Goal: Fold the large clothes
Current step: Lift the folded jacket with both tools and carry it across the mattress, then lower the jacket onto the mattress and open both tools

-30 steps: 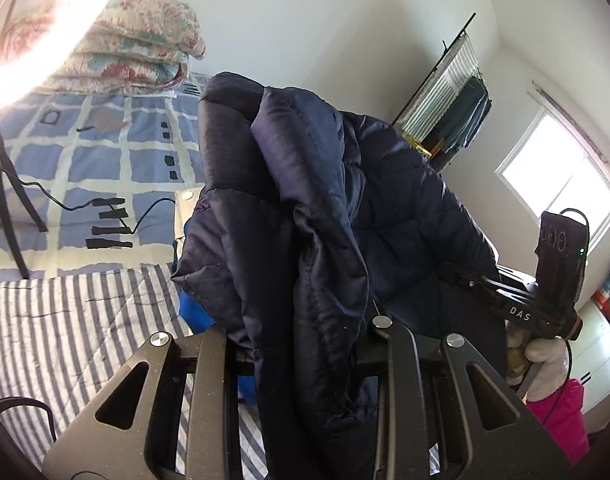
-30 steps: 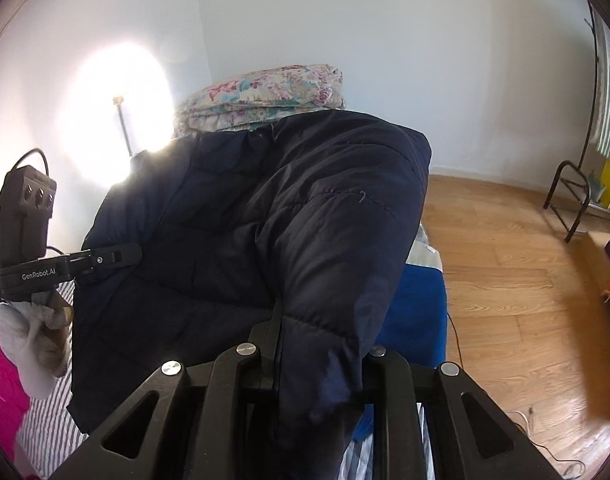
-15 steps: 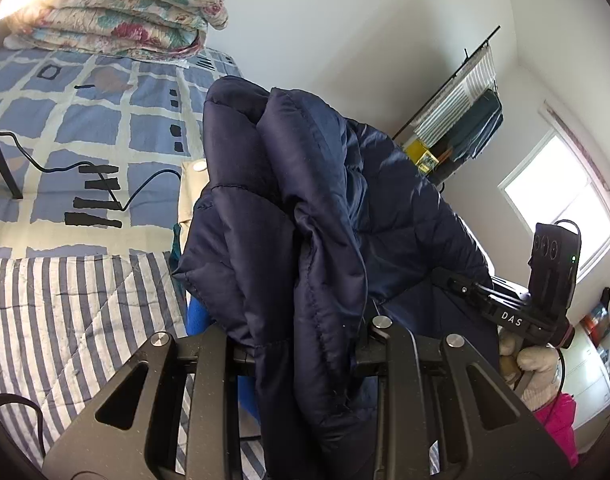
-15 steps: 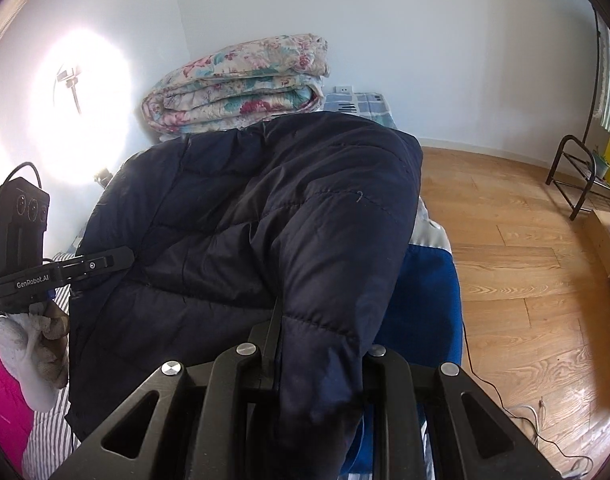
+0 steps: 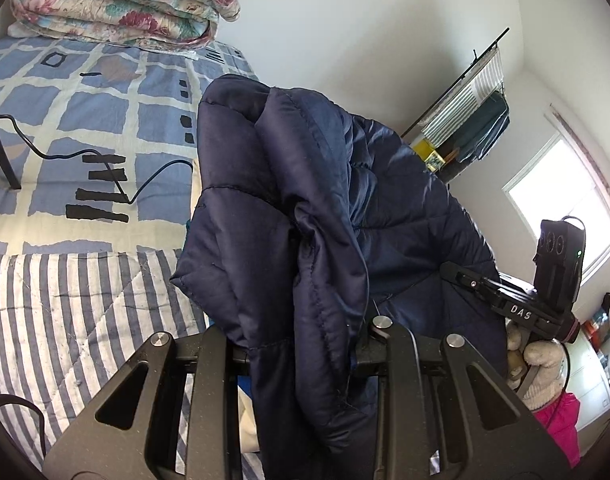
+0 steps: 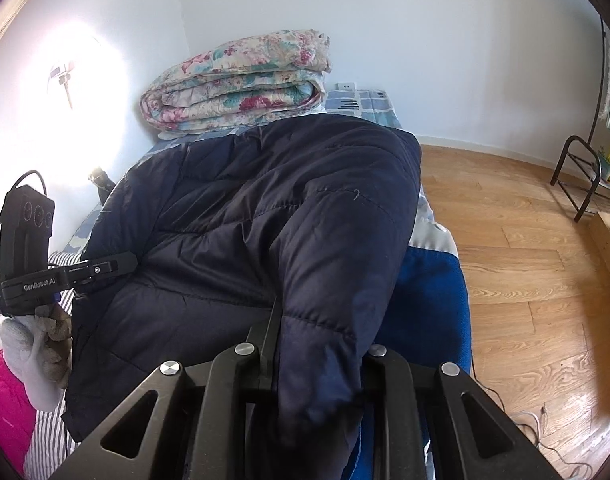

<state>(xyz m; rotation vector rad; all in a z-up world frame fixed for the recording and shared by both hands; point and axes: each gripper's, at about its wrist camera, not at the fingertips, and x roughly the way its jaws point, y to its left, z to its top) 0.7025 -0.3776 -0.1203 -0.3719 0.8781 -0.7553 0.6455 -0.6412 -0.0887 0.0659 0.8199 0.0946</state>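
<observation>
Both grippers, left and right, clamped on jacket edge bunched between jaws. Puffy, soft, slippery; grip seams.

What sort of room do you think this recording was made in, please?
Most likely a bedroom: a bed with a blue checked sheet bears a folded floral quilt, and a clothes rack stands by the window.
</observation>
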